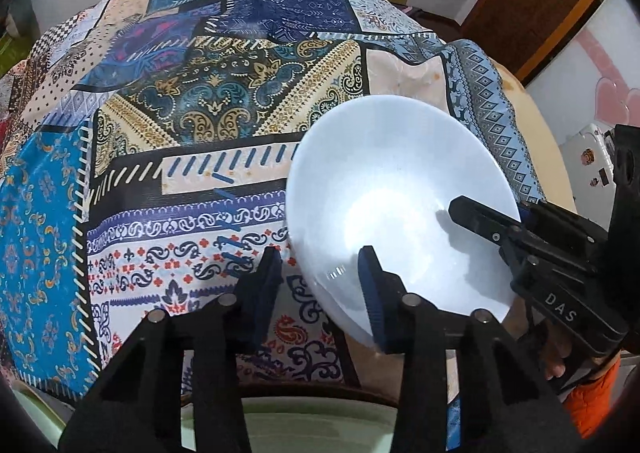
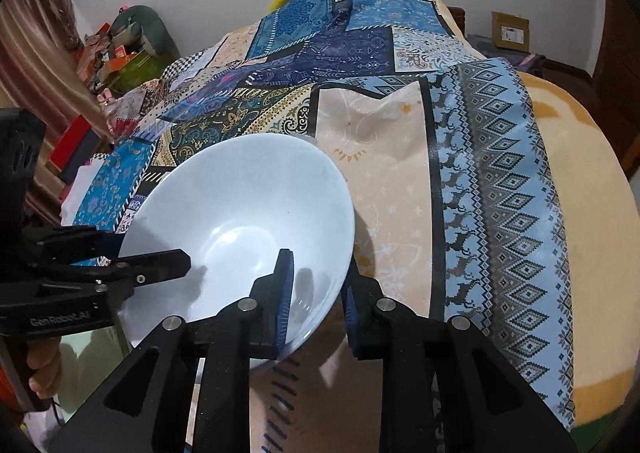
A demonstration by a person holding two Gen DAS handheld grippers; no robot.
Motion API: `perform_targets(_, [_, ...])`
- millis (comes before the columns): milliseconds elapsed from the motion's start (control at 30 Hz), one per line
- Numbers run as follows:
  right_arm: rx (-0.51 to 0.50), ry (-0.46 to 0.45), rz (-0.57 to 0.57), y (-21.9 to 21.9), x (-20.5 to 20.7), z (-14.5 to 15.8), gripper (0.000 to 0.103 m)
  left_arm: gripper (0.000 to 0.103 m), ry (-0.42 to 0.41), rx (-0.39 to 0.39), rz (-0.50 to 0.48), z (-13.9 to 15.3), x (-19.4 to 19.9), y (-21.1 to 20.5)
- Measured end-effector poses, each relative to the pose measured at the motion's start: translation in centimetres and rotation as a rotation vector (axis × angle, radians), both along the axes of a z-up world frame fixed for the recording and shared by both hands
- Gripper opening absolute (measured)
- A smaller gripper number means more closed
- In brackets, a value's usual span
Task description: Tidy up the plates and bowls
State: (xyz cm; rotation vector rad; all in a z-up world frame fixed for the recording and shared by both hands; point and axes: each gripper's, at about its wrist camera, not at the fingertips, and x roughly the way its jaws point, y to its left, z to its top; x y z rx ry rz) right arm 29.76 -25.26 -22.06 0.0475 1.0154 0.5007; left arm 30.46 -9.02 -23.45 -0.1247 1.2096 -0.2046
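We see one white bowl (image 1: 396,209) tipped up on the patchwork-print tablecloth (image 1: 224,109), near the table's close edge, its opening facing the cameras. Both grippers are on it, from opposite sides.

Right gripper (image 2: 316,301) — nearly closed, clamped on the bowl's rim: one blue-padded finger (image 2: 283,297) sits inside the bowl, the other outside against the wall, and the rim runs between them. In the left wrist view this same gripper reaches in from the right, one black finger lying over the bowl's inner surface, with a hand partly visible under its body and an orange sleeve (image 1: 596,397) below.

Left gripper (image 1: 320,293) — jaws partly apart, straddling the bowl's lower-left rim. One finger (image 1: 370,293) is inside the bowl, the other (image 1: 268,285) stands outside over the cloth with a clear gap to the bowl wall. The pads do not look pressed on the rim; we cannot tell whether the inner pad touches.

A pale green surface (image 1: 288,429) shows below the table edge, under the left gripper. In the right wrist view, the cloth ends at the right over a tan blanket (image 2: 592,221). Cardboard box (image 2: 510,31) against the far wall, clutter by the curtain at left.
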Motion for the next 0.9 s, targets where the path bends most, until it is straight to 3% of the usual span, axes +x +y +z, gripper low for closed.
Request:
perform_targets(133, [0.01, -0.005, 0.002, 0.3, -0.2, -0.2, 0.021, 0.022, 0.007, -0.021, -0.017, -0.3, 0.1, -0.3])
perform_targets(467, [0.001, -0.034, -0.017, 0.5, -1.6, 0.9, 0.02, 0.022, -0.014, 0.003, -0.02, 0.8, -1.0, -0.9])
perform_targets(900, [0.023, -0.124, -0.026, 1.2, -5.7, 6.3, 0.02, 0.022, -0.135, 0.001, -0.01, 7.2, -6.0, 0.1])
